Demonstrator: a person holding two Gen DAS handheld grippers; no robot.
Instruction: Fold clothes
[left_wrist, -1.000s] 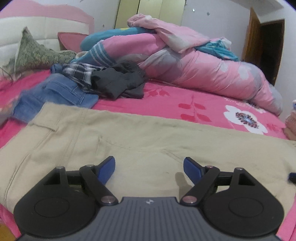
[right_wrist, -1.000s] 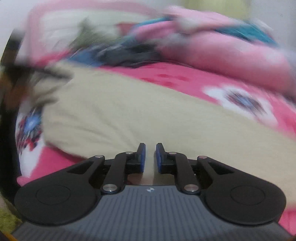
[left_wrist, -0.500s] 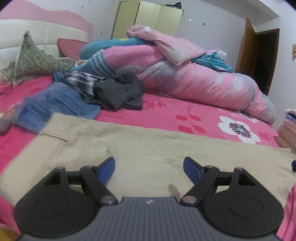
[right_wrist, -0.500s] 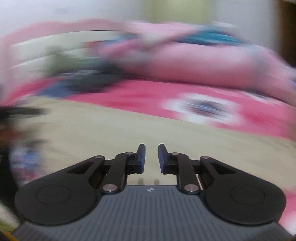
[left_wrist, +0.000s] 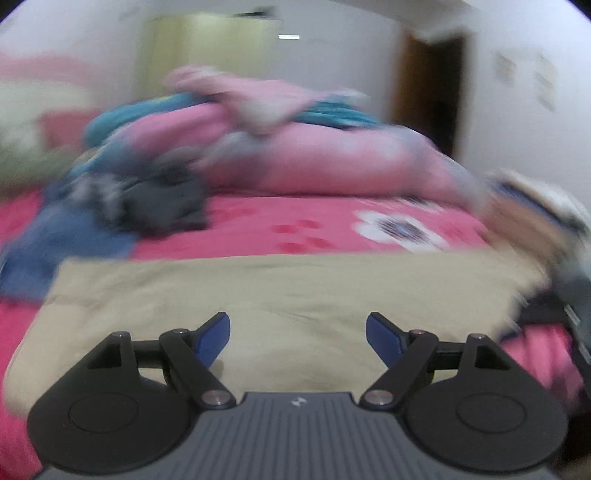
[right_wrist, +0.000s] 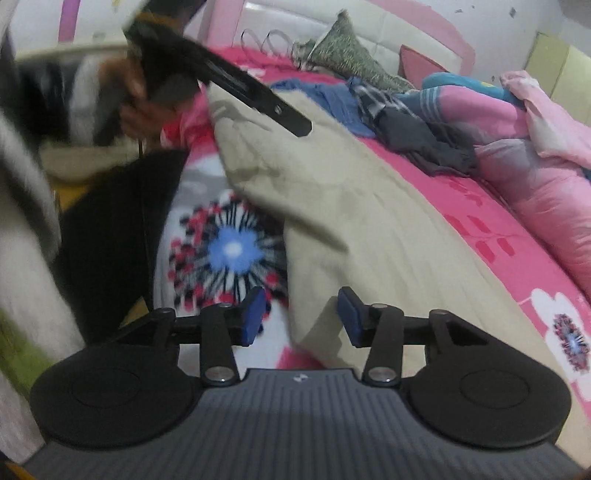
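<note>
I hover my left gripper (left_wrist: 297, 332) spread wide, my right gripper (right_wrist: 302, 316) opening empty, over smooth beige trousers (right_wrist: 369, 221).

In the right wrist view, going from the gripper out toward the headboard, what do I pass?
right gripper, jaws opening with nothing between them → beige trousers → dark grey garment → blue denim garment → green patterned pillow → headboard

The right claw (right_wrist: 301, 317), nearly closed before, is opening over the beige trousers (right_wrist: 351, 206).
</note>
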